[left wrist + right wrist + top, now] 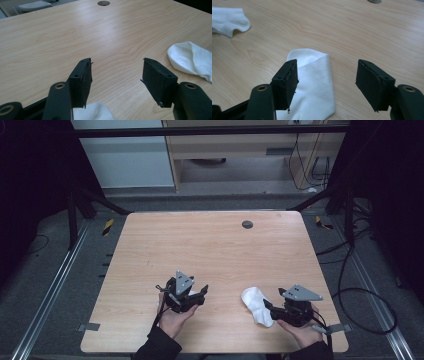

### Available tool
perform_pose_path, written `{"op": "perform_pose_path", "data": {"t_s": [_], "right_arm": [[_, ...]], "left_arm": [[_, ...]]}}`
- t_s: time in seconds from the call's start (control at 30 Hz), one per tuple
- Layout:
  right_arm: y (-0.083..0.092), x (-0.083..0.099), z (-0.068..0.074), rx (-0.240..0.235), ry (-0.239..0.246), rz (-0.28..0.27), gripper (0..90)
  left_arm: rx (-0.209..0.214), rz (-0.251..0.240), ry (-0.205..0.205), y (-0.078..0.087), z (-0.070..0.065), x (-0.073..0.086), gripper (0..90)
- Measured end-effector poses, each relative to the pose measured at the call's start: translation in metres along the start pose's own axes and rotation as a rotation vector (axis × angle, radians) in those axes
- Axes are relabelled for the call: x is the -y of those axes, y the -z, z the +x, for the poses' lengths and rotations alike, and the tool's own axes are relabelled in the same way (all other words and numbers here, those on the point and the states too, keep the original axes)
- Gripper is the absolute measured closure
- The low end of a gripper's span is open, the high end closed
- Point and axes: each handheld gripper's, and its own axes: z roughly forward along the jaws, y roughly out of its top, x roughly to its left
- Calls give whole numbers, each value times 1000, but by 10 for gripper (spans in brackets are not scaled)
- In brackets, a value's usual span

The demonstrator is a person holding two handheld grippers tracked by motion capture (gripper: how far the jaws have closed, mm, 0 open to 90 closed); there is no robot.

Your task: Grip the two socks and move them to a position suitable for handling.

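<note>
Two white socks lie on the wooden table (210,245) near its front edge. One sock (256,305) lies flat just left of my right gripper (272,311). In the right gripper view that sock (314,82) runs under the left jaw, and the right gripper (327,63) is open above it. The other sock (192,293) peeks out from under my left gripper (192,295). My left gripper (117,62) is open over bare wood, with a bit of that sock (93,111) just behind its jaws. The first sock (191,60) lies off to its right.
A round dark cable hole (247,224) sits near the table's far edge. Black frame bars and cables (350,270) stand around the table on the grey floor. A cabinet (235,150) stands beyond.
</note>
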Motion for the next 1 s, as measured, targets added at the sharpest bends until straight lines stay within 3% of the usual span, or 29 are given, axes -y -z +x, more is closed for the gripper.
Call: {"op": "perform_pose_path", "data": {"t_s": [0.47, 1.0], "right_arm": [[-12, 14, 18, -79, 57, 75, 500], [-16, 22, 26, -145, 56, 115, 596]], "left_arm": [[45, 17, -26, -29, -29, -3, 450], [109, 43, -38, -62, -62, -4, 505]]}}
